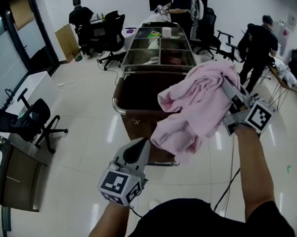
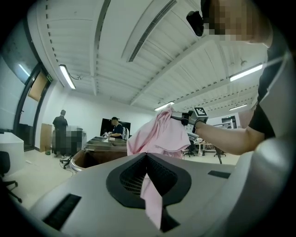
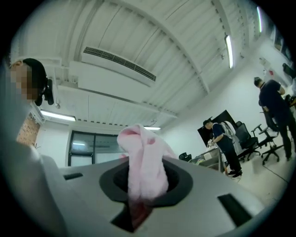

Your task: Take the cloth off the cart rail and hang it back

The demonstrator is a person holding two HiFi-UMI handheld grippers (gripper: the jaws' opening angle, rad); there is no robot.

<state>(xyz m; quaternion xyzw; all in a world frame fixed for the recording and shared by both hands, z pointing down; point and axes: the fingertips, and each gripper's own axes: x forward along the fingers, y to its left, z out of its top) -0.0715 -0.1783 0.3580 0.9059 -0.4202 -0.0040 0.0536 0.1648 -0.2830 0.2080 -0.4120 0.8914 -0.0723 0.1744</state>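
A pink cloth (image 1: 198, 107) hangs in the air over the near end of a brown cart (image 1: 131, 91), clear of its chrome rail (image 1: 118, 106). My right gripper (image 1: 228, 93) is raised at the right and shut on the cloth's upper part; a thick fold (image 3: 143, 162) is bunched between its jaws (image 3: 143, 187). My left gripper (image 1: 146, 143) is lower, at the left, shut on a thin lower corner of the cloth (image 2: 151, 201). In the left gripper view the cloth (image 2: 162, 134) rises from my left gripper (image 2: 148, 185) up to the right gripper (image 2: 185, 118).
The cart carries steel trays (image 1: 159, 51) farther back. Black office chairs (image 1: 29, 121) stand at the left beside a desk (image 1: 15, 175). People stand at the far end of the cart (image 1: 181, 4), at the right (image 1: 257, 47) and at the back left (image 1: 80, 19). A cable (image 1: 229, 183) crosses the floor.
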